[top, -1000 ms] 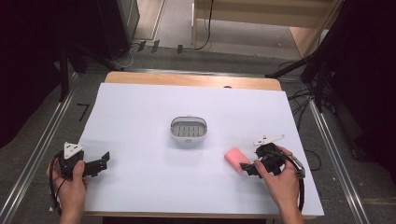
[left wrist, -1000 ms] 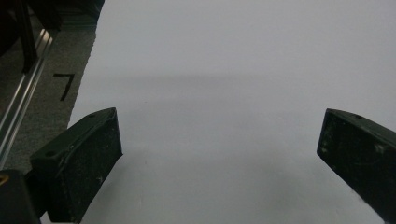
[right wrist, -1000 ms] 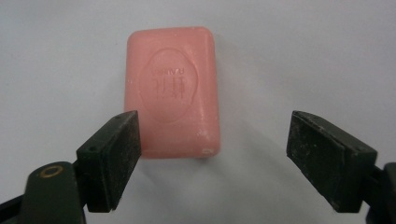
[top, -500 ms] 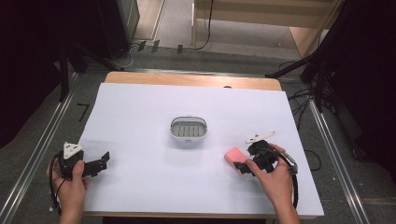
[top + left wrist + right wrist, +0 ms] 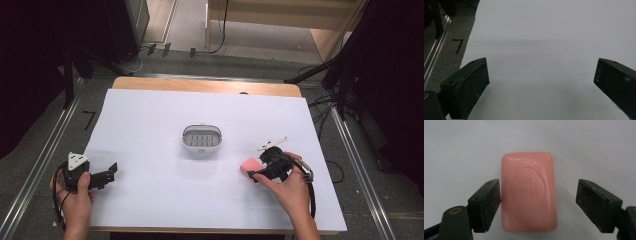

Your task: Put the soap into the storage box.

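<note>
I see the pink soap bar [image 5: 528,192] lying flat on the white sheet [image 5: 165,125] over the table, toward the right near side, well apart from the small grey ridged dish [image 5: 201,138] at the centre. In my right gripper view its long axis runs straight away from the camera, in line with the jaws, one short end toward me and the other pointing away. An oval stamp is pressed into its top face with raised lettering inside (too soft and worn for me to read). My right gripper [image 5: 537,202] straddles the bar with its jaws wide: the left jaw sits against or just beside the bar's long side, the right jaw stands apart from the other side with bare sheet between. In the high view the bar [image 5: 249,166] lies just beside that gripper [image 5: 257,174]. My left gripper [image 5: 541,80] rests at the near left, jaws wide over bare sheet. A black "7" [image 5: 457,45] is marked on the grey floor beside the sheet.
</note>
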`<action>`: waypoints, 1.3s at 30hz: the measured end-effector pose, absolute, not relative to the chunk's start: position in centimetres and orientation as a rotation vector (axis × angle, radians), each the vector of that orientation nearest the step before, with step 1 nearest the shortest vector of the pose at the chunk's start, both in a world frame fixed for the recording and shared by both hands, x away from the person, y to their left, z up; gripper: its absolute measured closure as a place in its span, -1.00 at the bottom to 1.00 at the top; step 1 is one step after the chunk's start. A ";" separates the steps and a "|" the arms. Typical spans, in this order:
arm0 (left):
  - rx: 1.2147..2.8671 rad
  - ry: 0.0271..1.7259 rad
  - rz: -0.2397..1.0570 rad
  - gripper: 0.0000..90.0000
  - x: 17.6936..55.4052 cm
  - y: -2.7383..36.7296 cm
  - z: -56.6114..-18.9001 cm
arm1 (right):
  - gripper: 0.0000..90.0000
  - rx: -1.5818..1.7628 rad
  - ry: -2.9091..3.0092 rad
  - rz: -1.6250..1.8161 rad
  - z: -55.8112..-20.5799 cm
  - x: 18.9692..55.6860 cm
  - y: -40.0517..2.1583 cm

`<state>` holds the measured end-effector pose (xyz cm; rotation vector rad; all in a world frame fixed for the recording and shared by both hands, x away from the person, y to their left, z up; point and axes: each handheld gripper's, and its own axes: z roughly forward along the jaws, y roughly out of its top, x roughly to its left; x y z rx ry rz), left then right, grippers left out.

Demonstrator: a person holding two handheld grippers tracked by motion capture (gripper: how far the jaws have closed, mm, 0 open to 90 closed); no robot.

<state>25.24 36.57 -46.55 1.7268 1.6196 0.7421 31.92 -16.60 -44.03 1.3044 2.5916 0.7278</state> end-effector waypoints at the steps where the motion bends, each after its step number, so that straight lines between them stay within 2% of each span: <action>1: 1.727 1.620 0.741 -1.00 25.2 36.6 -46.6 | -0.51 1.301 2.593 0.728 -44.1 32.0 -16.6; 17: 1.704 1.620 0.720 -1.00 25.2 36.9 -46.5 | -0.16 1.284 2.641 0.668 -44.6 32.5 -15.0; 34: 1.712 1.619 0.728 -1.00 25.2 36.7 -46.5 | -0.26 1.326 2.649 0.599 -45.1 32.4 -15.1; 39: 1.712 1.618 0.726 -1.00 25.2 36.7 -46.5 | -0.19 1.342 2.659 0.606 -45.4 32.2 -15.5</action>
